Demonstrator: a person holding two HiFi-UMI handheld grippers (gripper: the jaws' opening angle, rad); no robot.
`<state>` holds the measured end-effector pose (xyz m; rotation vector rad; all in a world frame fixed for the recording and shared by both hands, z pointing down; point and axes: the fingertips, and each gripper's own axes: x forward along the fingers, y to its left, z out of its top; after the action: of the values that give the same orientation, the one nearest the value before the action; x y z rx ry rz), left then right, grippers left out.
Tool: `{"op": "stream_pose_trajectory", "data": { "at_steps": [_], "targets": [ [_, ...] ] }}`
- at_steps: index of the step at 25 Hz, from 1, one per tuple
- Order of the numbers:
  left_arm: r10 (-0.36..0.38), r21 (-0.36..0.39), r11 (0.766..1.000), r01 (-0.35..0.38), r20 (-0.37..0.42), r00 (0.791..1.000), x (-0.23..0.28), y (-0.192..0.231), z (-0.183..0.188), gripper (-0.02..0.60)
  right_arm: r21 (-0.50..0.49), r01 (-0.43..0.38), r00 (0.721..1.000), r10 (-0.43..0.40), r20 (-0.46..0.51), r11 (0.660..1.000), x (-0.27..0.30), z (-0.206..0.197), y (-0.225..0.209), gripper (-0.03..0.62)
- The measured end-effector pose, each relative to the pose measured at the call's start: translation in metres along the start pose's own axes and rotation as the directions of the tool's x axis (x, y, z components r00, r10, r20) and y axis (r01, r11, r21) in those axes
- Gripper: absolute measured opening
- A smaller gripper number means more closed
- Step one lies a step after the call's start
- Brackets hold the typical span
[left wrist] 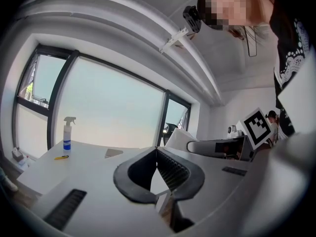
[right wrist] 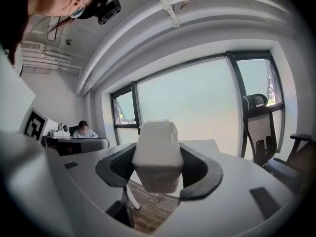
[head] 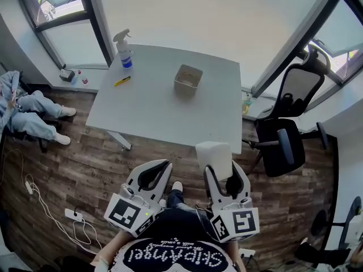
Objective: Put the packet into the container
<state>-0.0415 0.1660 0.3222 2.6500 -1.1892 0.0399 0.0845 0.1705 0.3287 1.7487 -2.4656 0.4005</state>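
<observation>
A white packet (head: 214,154) is clamped in my right gripper (head: 218,164), held over the wooden floor just short of the table's near edge. In the right gripper view the packet (right wrist: 157,154) fills the gap between the black jaws. My left gripper (head: 160,169) hangs beside it with its jaws together and nothing in them, and in its own view the left gripper (left wrist: 157,154) shows its tips touching. The beige container (head: 188,78) stands open-topped on the grey table (head: 153,109), well ahead of both grippers.
A spray bottle (head: 124,50) and a yellow pen (head: 122,81) lie at the table's far left. A black office chair (head: 286,135) stands to the right of the table. A seated person (head: 25,109) is at the left, and cables with a power strip (head: 74,214) lie on the floor.
</observation>
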Motion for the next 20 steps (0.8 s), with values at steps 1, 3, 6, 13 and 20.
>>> {"op": "stream_pose_trajectory", "data": {
  "at_steps": [1,3,6,13,20],
  "targets": [
    [0.008,0.001,1.0,-0.008,0.001,1.0,0.004,0.002,0.0,0.009,0.0,-0.008,1.0,0.008,-0.003,1.0,0.004,0.0,-0.002,0.259],
    [0.023,0.003,1.0,-0.023,0.005,1.0,0.01,0.006,0.002,0.009,-0.006,-0.024,1.0,0.024,-0.004,1.0,0.011,0.002,-0.005,0.259],
    [0.045,-0.001,0.999,-0.045,0.018,0.999,0.017,0.012,0.005,0.009,-0.013,-0.042,0.999,0.042,0.0,0.999,0.02,0.007,-0.008,0.259],
    [0.073,-0.021,0.997,-0.072,0.041,0.996,0.03,0.018,0.007,0.009,-0.018,-0.06,0.998,0.06,0.006,0.998,0.028,0.014,-0.018,0.259],
    [0.084,-0.026,0.996,-0.083,0.051,0.995,0.04,0.017,0.01,0.009,-0.025,-0.068,0.998,0.069,0.011,0.997,0.034,0.018,-0.027,0.259]
  ]
}}
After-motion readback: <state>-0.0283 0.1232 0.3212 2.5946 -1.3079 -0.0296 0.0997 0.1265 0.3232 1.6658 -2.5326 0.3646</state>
